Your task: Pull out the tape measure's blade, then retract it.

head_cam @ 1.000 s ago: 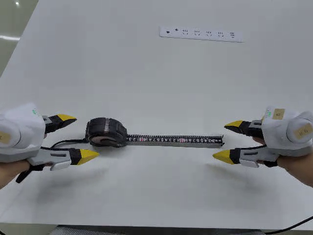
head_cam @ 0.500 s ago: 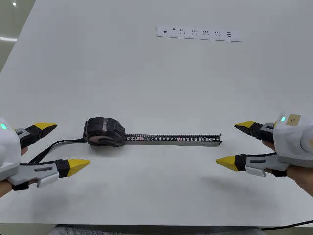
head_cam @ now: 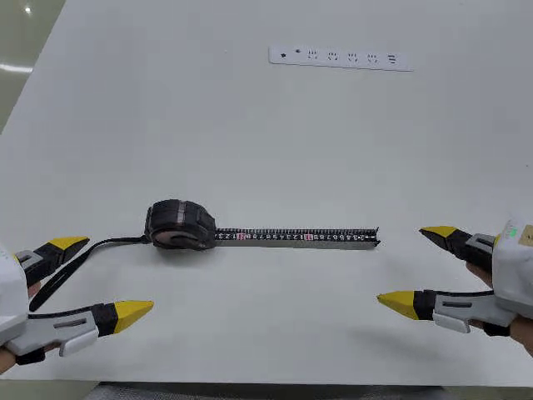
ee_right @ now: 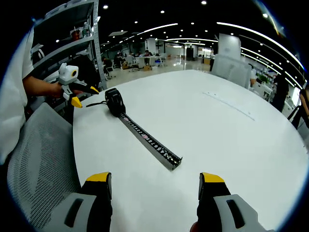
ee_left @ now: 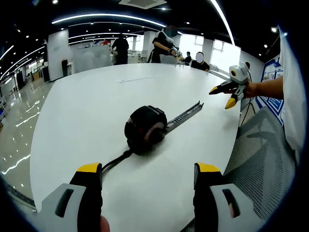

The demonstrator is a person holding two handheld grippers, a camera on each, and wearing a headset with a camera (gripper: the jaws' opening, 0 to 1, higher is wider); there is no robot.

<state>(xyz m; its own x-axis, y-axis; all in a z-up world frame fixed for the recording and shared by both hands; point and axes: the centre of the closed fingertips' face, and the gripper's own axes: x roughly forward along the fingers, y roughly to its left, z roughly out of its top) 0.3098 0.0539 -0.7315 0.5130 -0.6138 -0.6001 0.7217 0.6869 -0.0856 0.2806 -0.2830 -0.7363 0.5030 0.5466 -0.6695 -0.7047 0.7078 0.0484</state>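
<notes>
A black tape measure lies on the white table with its blade drawn out to the right and lying flat. A black strap trails from its left side. My left gripper stands open near the front left edge, well short of the case. My right gripper is open too, to the right of the blade's hooked end and a little nearer to me. Neither gripper touches the tape measure or holds anything.
A white power strip lies at the far side of the table. A grey mesh chair stands by the near edge. People stand in the room beyond the far edge.
Both grippers have drawn back from the tape measure, outward and towards me. The tape measure and its extended blade have stayed put.
</notes>
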